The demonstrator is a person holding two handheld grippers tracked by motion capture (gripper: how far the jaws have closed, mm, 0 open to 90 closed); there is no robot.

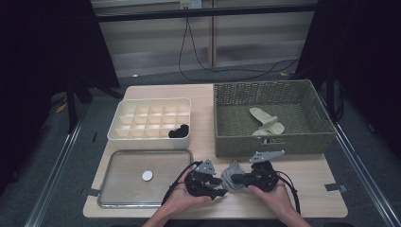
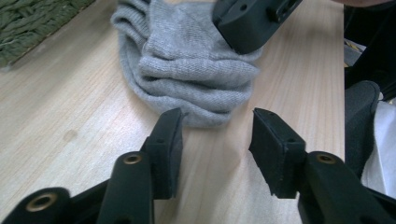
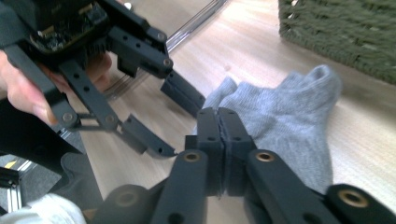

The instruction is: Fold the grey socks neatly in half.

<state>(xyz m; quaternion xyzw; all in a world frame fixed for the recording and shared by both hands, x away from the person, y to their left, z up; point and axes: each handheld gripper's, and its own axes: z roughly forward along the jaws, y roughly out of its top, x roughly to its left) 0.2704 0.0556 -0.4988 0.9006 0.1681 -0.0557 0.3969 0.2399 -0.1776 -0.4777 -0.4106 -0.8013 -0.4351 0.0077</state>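
A bunched grey sock (image 1: pixel 231 176) (image 2: pixel 191 70) (image 3: pixel 289 116) lies on the wooden table near its front edge, between the two grippers. My left gripper (image 1: pixel 221 187) (image 2: pixel 217 135) is open, its jaws astride the sock's near edge without pressing it; the left jaw tip touches the fabric. In the right gripper view the left gripper (image 3: pixel 170 119) is seen open beside the sock. My right gripper (image 1: pixel 235 178) (image 3: pixel 218 114) has its jaws pressed together, tips down on the sock's top (image 2: pixel 247 23). Whether fabric is pinched between them I cannot tell.
A green woven basket (image 1: pixel 272 142) at the back right holds beige socks (image 1: pixel 267 123). A white divider box (image 1: pixel 151 138) at the back left has a black sock (image 1: pixel 178 131) in one cell. A metal tray (image 1: pixel 108 179) with a white disc (image 1: pixel 147 176) lies front left.
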